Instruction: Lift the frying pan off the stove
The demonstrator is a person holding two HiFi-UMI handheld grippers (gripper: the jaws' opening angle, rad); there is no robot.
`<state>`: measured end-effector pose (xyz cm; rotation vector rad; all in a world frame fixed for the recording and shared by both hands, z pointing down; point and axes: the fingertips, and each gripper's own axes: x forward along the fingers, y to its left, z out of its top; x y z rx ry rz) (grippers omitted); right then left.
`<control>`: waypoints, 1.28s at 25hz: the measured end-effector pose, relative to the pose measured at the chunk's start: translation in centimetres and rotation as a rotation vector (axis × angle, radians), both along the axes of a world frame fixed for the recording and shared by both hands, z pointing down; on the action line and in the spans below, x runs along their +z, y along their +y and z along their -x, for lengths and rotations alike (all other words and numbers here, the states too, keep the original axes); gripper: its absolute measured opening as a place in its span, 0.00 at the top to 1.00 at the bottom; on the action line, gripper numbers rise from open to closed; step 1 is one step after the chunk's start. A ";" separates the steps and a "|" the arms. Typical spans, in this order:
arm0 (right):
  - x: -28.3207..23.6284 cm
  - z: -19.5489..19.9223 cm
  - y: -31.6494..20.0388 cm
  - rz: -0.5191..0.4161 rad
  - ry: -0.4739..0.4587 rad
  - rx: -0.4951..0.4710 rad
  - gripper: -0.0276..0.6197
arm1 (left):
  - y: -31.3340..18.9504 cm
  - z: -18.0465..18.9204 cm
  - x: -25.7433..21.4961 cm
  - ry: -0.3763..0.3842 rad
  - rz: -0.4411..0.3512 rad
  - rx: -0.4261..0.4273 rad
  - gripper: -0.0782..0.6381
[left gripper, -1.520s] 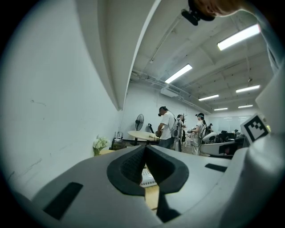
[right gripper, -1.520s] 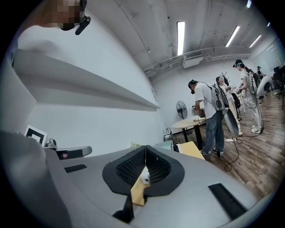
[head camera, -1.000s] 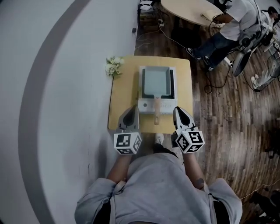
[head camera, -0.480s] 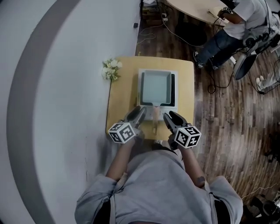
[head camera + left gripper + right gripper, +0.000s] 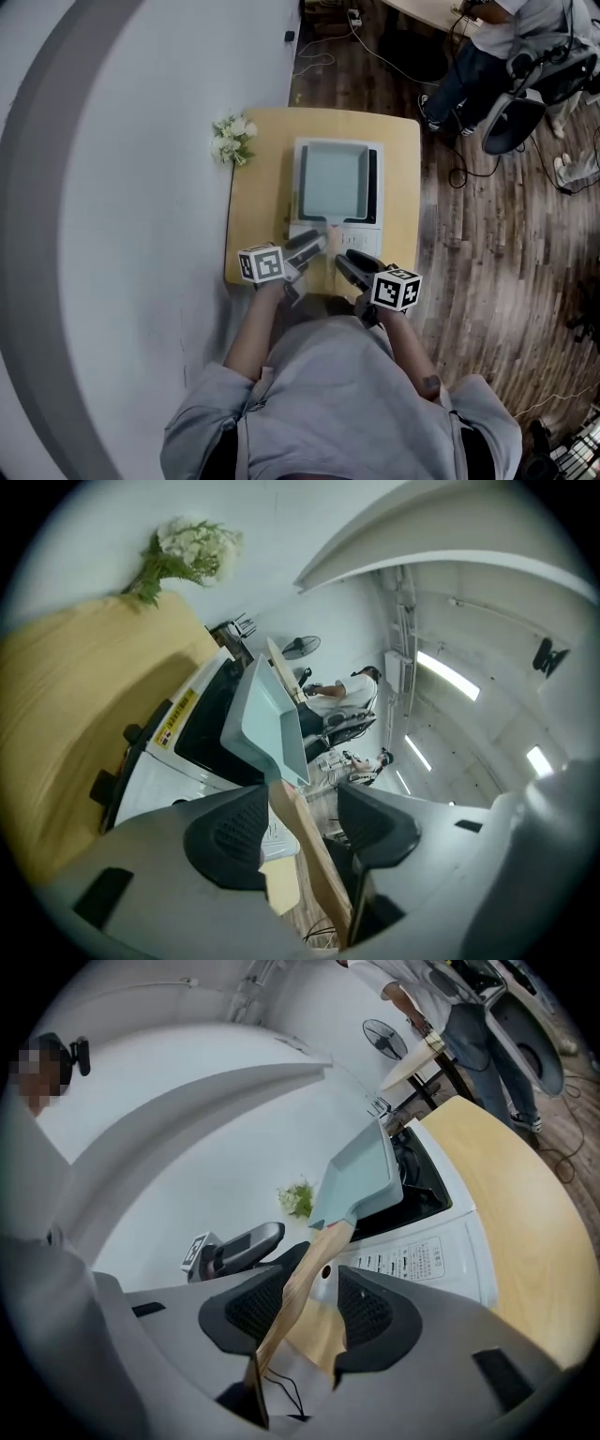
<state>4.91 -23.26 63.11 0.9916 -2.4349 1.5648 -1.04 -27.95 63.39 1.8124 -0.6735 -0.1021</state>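
A pale blue square frying pan [image 5: 333, 178] sits on the white stove [image 5: 359, 226], its wooden handle [image 5: 332, 242] pointing at me. My left gripper [image 5: 314, 242] comes at the handle from the left and my right gripper [image 5: 343, 257] from the right. In the left gripper view the handle [image 5: 314, 855] runs between the jaws of the left gripper [image 5: 302, 810], with a gap on one side. In the right gripper view the handle [image 5: 305, 1283] likewise lies between the pads of the right gripper [image 5: 314, 1302]. Both sets of jaws have just been opening and stand open around the handle.
The stove stands on a small tan table [image 5: 258, 197] against a white wall. White flowers [image 5: 230, 141] lie at the table's far left corner. A seated person [image 5: 487, 42], a chair [image 5: 516, 117] and floor cables [image 5: 328, 52] are beyond the table on the wooden floor.
Both grippers have come down from either side of the near table edge and swung inward around the pan's handle. Their jaws, shut a second ago, now stand apart.
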 end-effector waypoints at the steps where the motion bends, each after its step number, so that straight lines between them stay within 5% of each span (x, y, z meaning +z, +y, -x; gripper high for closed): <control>1: 0.2 0.0 0.1 0.007 -0.001 -0.002 0.72 | 0.0 -0.3 0.5 -0.004 0.009 0.015 0.60; 7: 0.5 0.2 0.5 0.034 -0.024 -0.012 0.71 | 0.6 -3.1 0.9 0.053 0.055 0.136 0.59; 14: 0.5 0.0 0.7 0.041 -0.027 -0.026 0.71 | 1.5 -4.8 1.3 0.246 0.150 0.273 0.60; 21: 1.0 0.4 1.3 0.058 -0.040 -0.057 0.71 | 1.9 -6.0 1.5 0.308 0.235 0.368 0.63; 32: 0.7 2.2 3.6 0.186 -0.220 -0.215 0.66 | 2.0 -6.5 1.5 0.318 0.288 0.420 0.69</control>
